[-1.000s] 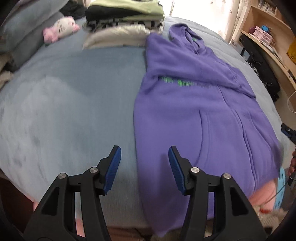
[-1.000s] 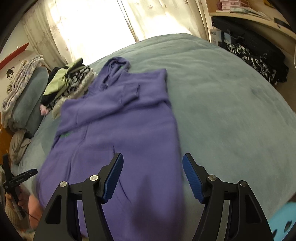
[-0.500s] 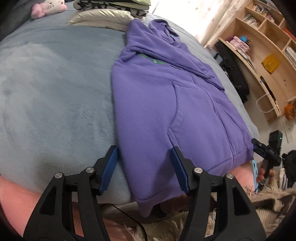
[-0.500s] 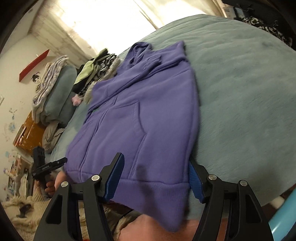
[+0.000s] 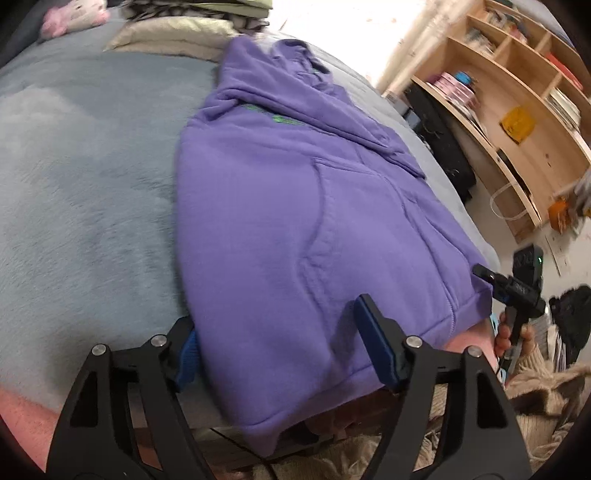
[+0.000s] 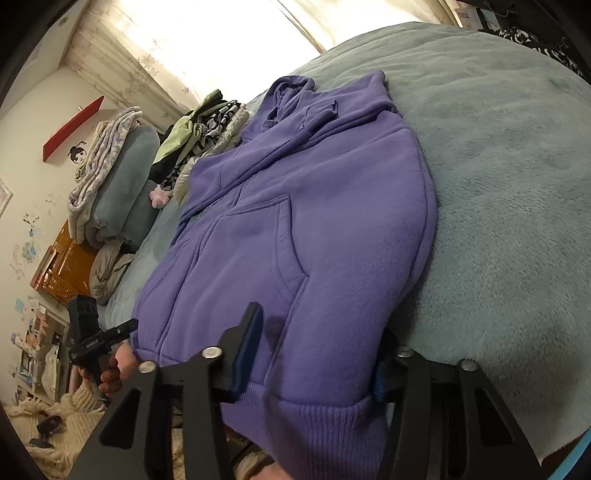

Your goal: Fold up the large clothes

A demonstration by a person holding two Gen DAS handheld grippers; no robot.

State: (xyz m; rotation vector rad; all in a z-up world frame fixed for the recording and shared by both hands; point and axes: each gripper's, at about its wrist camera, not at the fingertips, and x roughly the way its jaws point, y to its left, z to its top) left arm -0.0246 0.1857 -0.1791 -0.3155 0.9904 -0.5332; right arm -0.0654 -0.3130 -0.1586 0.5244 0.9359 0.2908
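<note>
A purple hoodie (image 5: 295, 206) lies flat on the grey-blue blanket (image 5: 85, 184), sleeves folded across its chest and hem hanging over the near bed edge. My left gripper (image 5: 280, 349) straddles the hem's left corner. Its jaws are opening: one finger sits beside the garment's edge, the other rests on top, neither pinching. In the right wrist view the hoodie (image 6: 314, 229) shows its pouch pocket. My right gripper (image 6: 314, 360) is at the hem's right corner and its jaws are closing. The ribbed hem lies between them, still flat and unpinched, with the right finger half hidden behind the fabric.
A pile of folded clothes (image 6: 195, 136) and a pink plush toy (image 5: 74, 18) sit at the head of the bed beside stacked pillows (image 6: 118, 184). Wooden shelves (image 5: 517, 92) and a black bag (image 5: 443, 147) stand along the right. A hand (image 6: 110, 373) holds the left gripper.
Both grippers have sunk and tipped down to the hoodie's hem at the bed edge. The left jaws have spread wider. The right jaws have narrowed around the hem corner.
</note>
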